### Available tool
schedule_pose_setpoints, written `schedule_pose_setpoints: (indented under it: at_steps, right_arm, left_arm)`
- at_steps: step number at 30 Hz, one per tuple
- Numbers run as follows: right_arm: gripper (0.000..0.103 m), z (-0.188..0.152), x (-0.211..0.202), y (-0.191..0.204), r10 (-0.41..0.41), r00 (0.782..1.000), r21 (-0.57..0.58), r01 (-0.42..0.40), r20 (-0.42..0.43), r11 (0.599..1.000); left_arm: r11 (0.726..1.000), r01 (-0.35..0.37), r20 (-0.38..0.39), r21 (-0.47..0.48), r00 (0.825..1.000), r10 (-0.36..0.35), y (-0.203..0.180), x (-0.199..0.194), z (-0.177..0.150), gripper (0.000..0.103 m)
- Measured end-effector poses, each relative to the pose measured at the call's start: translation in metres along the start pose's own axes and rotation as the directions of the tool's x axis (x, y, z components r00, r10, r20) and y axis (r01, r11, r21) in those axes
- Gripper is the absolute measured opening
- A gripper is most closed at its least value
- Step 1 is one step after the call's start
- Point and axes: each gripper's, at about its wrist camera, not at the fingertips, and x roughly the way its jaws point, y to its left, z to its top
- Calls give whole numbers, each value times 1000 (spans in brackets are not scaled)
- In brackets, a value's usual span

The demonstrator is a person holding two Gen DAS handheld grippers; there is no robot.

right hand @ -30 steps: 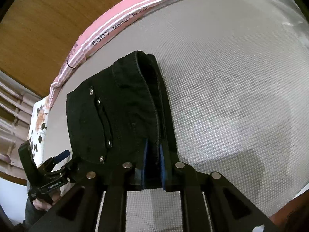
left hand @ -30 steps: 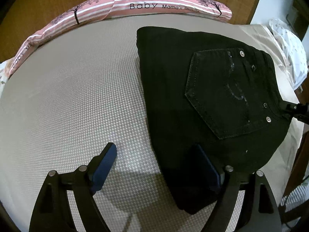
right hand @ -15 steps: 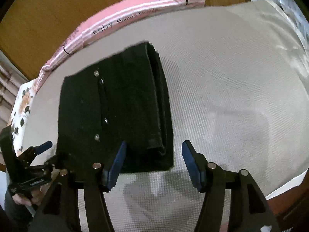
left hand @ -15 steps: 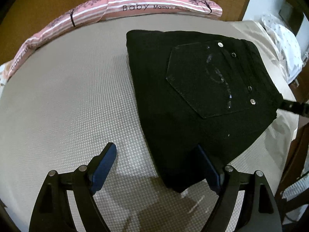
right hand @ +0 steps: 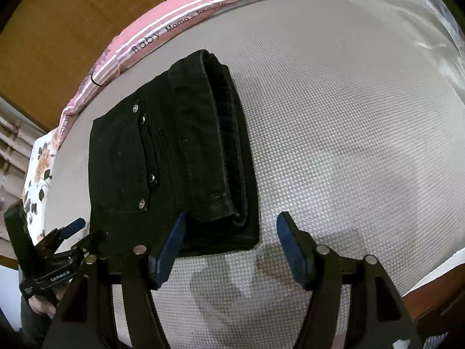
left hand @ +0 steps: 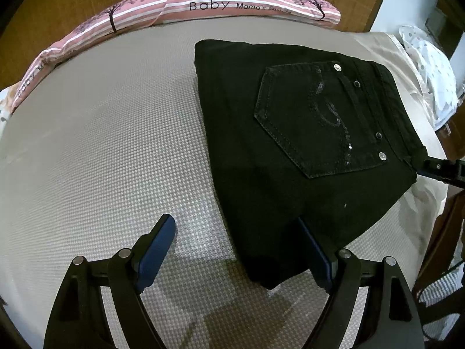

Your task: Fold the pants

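Black pants lie folded into a compact stack on the grey mattress, back pocket with rivets facing up. They also show in the right wrist view, waistband and folded layers at their right edge. My left gripper is open and empty, its right finger against the stack's near corner. My right gripper is open and empty just in front of the stack's near edge. The left gripper also shows at the lower left of the right wrist view.
A pink striped pillow lies along the wooden headboard. A white spotted cloth sits at the far right. A floral pillow lies at the left. The mattress edge runs close at the lower right.
My right gripper opened and let go of the pants' edge, then drew back. The pants settled flat. My left gripper stayed open and shifted slightly.
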Motion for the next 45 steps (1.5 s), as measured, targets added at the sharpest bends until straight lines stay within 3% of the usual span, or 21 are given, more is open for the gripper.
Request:
schedule_pose_setpoints:
  at_steps: [5,9,12,15,24,26,27,30,34,36,39,42,43,44,45]
  right_arm:
    - [62,6,-3,1,27,998,-37,-29,-52,999]
    - [63,20,-6,0,37,998,-67,-40,-44,997]
    - [63,32,-4,-5,79,996,-67,-81,-42,994]
    - [63,44,5,-11,175,982,-55,-180,-72,982]
    - [64,72,35,-49,351,931,47,-348,-101,936]
    - [64,75,41,-56,384,918,74,-378,-104,923]
    - [64,75,46,-61,424,899,92,-416,-113,905]
    - [64,80,54,-64,483,868,103,-473,-118,875]
    - [63,88,65,-55,530,833,87,-523,-158,848]
    - [63,92,71,-42,526,830,38,-529,-186,848]
    - [61,96,77,-32,535,820,23,-543,-201,840]
    - [44,95,84,-30,542,820,48,-543,-182,838]
    - [37,93,88,-29,547,820,74,-543,-170,836]
    - [35,92,89,-30,549,822,91,-541,-155,836]
    - [34,90,88,-30,548,825,98,-539,-139,836]
  left_arm:
    - [1000,-5,-2,2,1000,5,-2,-4,4,84]
    - [1000,-2,1,3,1000,2,2,-4,9,84]
    - [999,36,7,-19,999,-36,11,-4,14,84]
    - [991,111,9,-72,994,-111,24,-3,20,84]
    - [923,287,-15,-257,954,-300,62,20,34,82]
    - [913,318,-1,-256,944,-330,64,22,39,82]
    - [909,333,-3,-251,939,-345,63,24,42,82]
    - [897,375,5,-234,923,-385,60,29,50,82]
    - [856,468,15,-219,879,-476,54,40,62,82]
    - [846,489,24,-212,868,-495,52,41,64,82]
    - [849,496,33,-182,866,-499,45,43,69,82]
    - [834,514,52,-200,856,-514,50,41,65,82]
    - [832,511,61,-218,858,-511,52,41,65,77]
    - [843,489,63,-227,871,-488,53,40,65,61]
    - [860,455,60,-230,889,-454,53,40,65,54]
